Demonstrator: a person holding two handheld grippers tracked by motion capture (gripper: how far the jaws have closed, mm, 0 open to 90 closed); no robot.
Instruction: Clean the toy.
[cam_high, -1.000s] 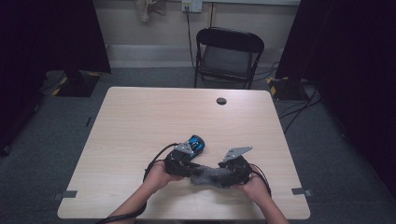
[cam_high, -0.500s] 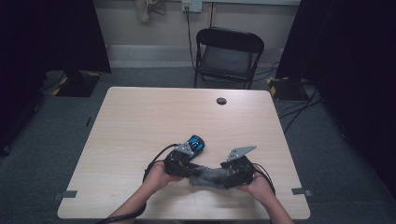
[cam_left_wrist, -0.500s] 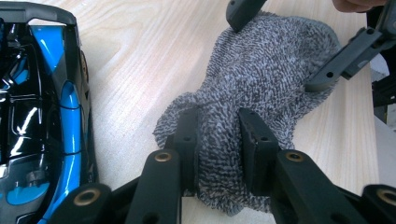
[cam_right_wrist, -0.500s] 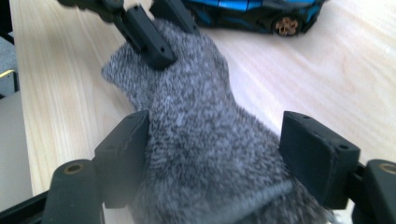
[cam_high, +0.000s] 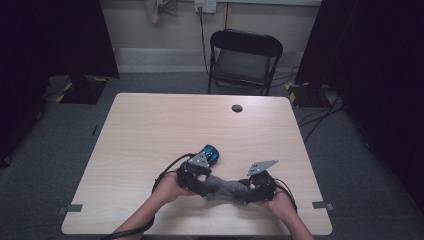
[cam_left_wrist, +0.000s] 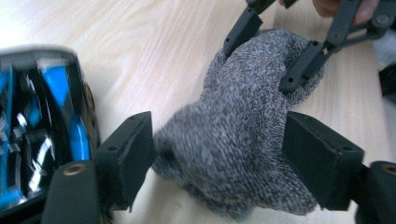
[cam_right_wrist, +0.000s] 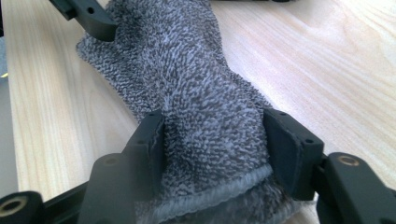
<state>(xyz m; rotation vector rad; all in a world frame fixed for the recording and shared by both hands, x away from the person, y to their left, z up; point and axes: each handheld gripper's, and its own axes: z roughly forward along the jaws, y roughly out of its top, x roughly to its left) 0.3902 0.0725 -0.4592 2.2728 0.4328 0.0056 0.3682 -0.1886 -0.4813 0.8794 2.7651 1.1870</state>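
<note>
The grey sock (cam_high: 227, 189) lay near the table's (cam_high: 150, 130) front edge, its long axis running across from one gripper to the other. The right gripper (cam_right_wrist: 212, 140), whose jaws had just been closing, pinched the cuff end, while the left gripper (cam_left_wrist: 217, 144), its jaws just opened, straddled the other end, with its pads apart from the knit. A blue-and-black object (cam_high: 210, 154) sat just behind the left gripper.

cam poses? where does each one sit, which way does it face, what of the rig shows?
High view: above the person's side, looking forward and down at the table; forearms, both grippers.
Left gripper view: on the left gripper, facing the grey sock; own jaws.
Right gripper view: on the right gripper, along the sock; own jaws.
Shared: sock.
</note>
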